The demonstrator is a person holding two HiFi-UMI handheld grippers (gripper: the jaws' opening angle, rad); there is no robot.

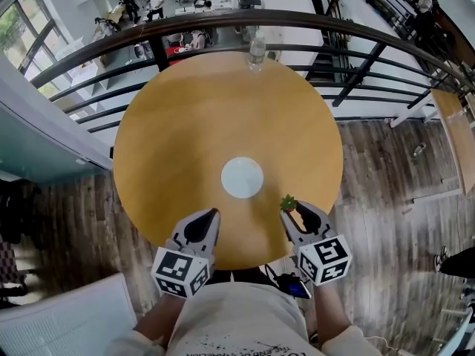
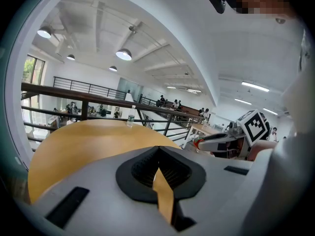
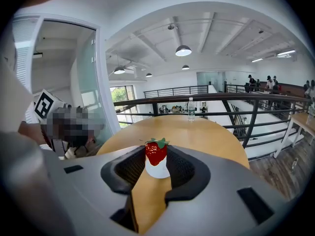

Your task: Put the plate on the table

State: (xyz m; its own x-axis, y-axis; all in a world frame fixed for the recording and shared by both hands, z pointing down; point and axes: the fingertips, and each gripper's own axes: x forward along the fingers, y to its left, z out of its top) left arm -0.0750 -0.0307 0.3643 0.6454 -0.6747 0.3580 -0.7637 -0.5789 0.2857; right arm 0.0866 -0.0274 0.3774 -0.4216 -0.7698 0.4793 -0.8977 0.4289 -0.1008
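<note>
A small round white plate (image 1: pixel 242 177) lies flat on the round wooden table (image 1: pixel 178 124), a little nearer my edge than the middle. My left gripper (image 1: pixel 213 213) hovers over the near edge, left of the plate, its jaws closed tip to tip on nothing (image 2: pixel 158 150). To the plate's right, my right gripper (image 1: pixel 291 208) is shut on a red strawberry (image 3: pixel 156 151) with green leaves (image 1: pixel 288 202), held upright at the jaw tips. A white shape shows just under the berry between the jaws; I cannot tell whether it is the plate.
A clear water bottle (image 1: pixel 257 50) stands at the table's far edge, right by a dark metal railing (image 1: pixel 223 22) that curves round the table. Beyond it is a drop to a lower floor. Wooden flooring (image 1: pixel 386 199) lies to the right.
</note>
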